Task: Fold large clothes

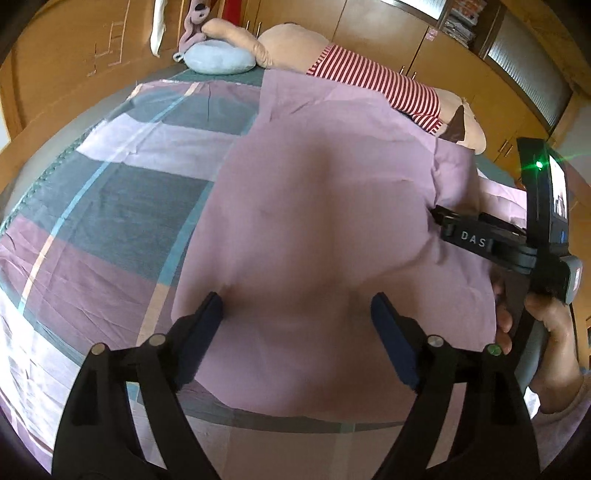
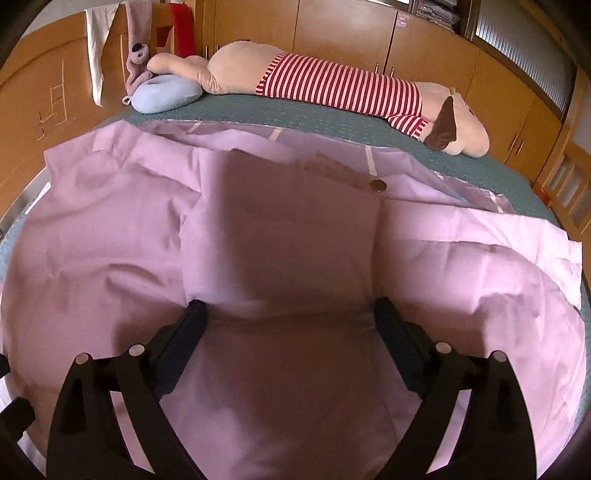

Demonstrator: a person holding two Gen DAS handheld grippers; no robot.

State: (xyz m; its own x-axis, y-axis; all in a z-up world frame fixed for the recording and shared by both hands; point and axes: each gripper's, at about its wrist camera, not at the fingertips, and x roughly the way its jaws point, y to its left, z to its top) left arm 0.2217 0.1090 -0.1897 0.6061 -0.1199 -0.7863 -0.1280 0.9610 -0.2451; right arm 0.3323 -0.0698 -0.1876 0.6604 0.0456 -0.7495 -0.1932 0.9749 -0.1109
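A large pink garment [image 1: 325, 206] lies spread on the bed, also filling the right wrist view [image 2: 280, 251], where a round button [image 2: 377, 185] shows near its far edge. My left gripper [image 1: 297, 301] is open, its fingers wide apart just above the cloth near the front edge of the bed. My right gripper [image 2: 290, 306] is open over the garment's middle, holding nothing. The right gripper's body and the hand on it show in the left wrist view [image 1: 517, 240], at the garment's right side.
The bed has a checked purple, grey and white sheet [image 1: 122, 192]. A long plush toy in a red striped shirt [image 2: 343, 88] and a blue cushion [image 2: 164, 94] lie at the far side. Wooden wardrobes [image 2: 332, 33] stand behind the bed.
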